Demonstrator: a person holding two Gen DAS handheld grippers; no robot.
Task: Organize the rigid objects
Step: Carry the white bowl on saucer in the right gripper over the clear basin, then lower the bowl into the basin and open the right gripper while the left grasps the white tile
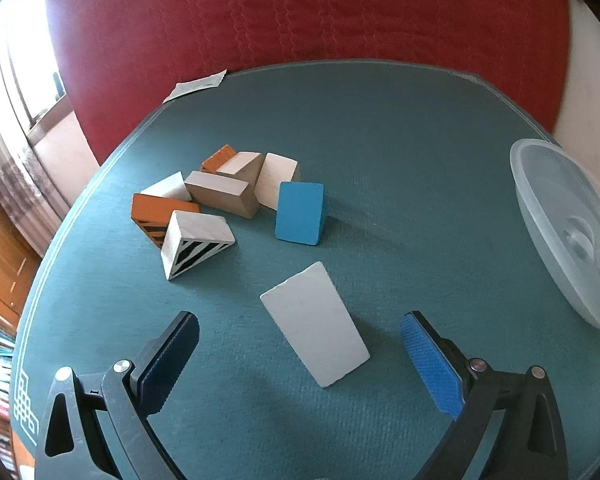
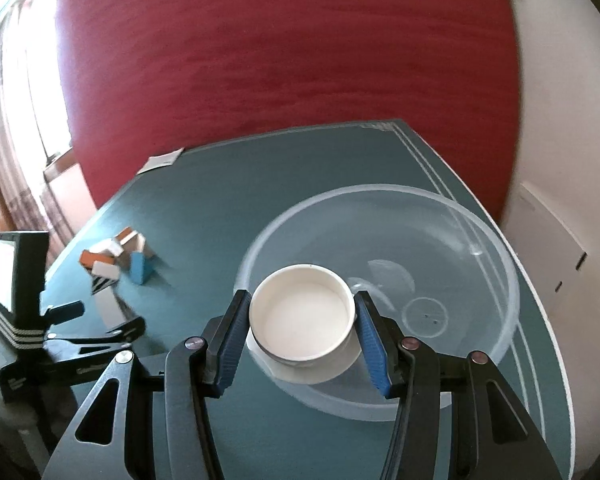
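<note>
My left gripper (image 1: 300, 334) is open, its jaws on either side of a white rectangular block (image 1: 315, 323) lying on the green table. Beyond it a blue block (image 1: 299, 213) stands beside a pile of wooden blocks (image 1: 204, 196) in orange, white, tan and black stripes. My right gripper (image 2: 300, 312) is shut on a white round cup-like piece (image 2: 302, 316), held over the near rim of a clear plastic bowl (image 2: 460, 240). The bowl also shows at the right edge of the left wrist view (image 1: 560, 216). The left gripper and block pile (image 2: 116, 260) show in the right wrist view.
The green table (image 1: 400, 140) has a white border line and a paper slip (image 1: 196, 86) at its far edge. A red quilted surface (image 1: 300, 12) lies behind the table. A bookshelf and window are at the left.
</note>
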